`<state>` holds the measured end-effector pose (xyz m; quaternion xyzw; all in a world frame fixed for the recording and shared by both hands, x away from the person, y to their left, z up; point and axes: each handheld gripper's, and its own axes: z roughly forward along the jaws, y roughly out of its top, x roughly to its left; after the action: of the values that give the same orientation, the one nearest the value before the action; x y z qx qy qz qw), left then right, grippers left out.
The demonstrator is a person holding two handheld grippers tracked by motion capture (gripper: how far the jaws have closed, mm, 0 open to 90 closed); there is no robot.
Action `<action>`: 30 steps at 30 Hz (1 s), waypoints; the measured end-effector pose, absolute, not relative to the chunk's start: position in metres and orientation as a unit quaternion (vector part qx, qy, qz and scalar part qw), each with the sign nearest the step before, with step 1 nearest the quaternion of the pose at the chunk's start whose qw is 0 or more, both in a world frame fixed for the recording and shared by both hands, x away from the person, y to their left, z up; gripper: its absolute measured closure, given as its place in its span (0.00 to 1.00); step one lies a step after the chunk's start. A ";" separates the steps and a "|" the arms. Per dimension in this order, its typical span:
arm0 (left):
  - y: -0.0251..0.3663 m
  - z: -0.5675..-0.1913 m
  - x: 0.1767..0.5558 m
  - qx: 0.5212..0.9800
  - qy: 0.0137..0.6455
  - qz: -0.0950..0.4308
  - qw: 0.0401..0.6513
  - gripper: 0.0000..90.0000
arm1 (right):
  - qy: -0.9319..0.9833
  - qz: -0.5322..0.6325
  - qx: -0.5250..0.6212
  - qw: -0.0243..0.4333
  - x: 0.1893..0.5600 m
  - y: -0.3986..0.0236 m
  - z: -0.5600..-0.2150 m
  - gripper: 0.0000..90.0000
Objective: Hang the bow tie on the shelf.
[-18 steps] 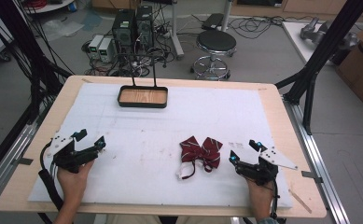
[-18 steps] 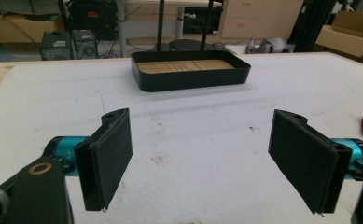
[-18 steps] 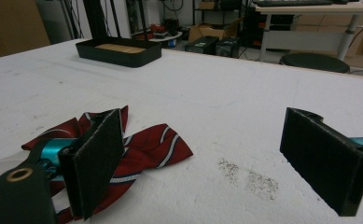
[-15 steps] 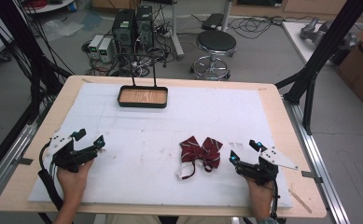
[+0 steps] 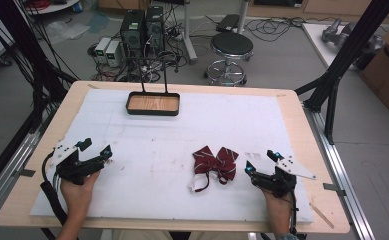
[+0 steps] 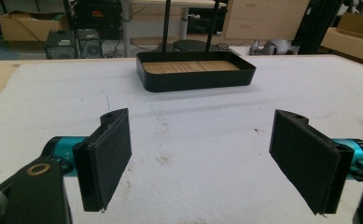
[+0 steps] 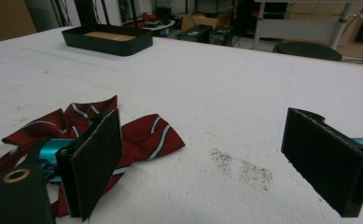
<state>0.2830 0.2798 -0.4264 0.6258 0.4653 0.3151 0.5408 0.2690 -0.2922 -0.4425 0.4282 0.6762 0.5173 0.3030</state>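
A dark red striped bow tie (image 5: 214, 161) lies flat on the white foam mat (image 5: 192, 130), on the near right part of the table (image 5: 302, 125), its white strap trailing toward the person; the right gripper (image 5: 261, 164) rests on the mat just beside it to the right, jaws spread wide with nothing between them, the bow tie showing past its one jaw in the right gripper view (image 7: 123, 135). The left gripper (image 5: 96, 150) sits well apart at the near left, jaws likewise wide and empty; a black tray with a wooden bottom (image 5: 152, 104) stands at the far edge of the mat.
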 end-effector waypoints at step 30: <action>0.279 -0.427 0.285 0.630 0.466 0.306 0.540 0.23 | 0.750 0.495 0.360 0.252 0.276 -0.257 -0.439 0.16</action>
<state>0.2847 0.2793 -0.4274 0.6304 0.4661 0.3056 0.5403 0.2762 -0.2573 -0.4391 0.3597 0.7496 0.4952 0.2521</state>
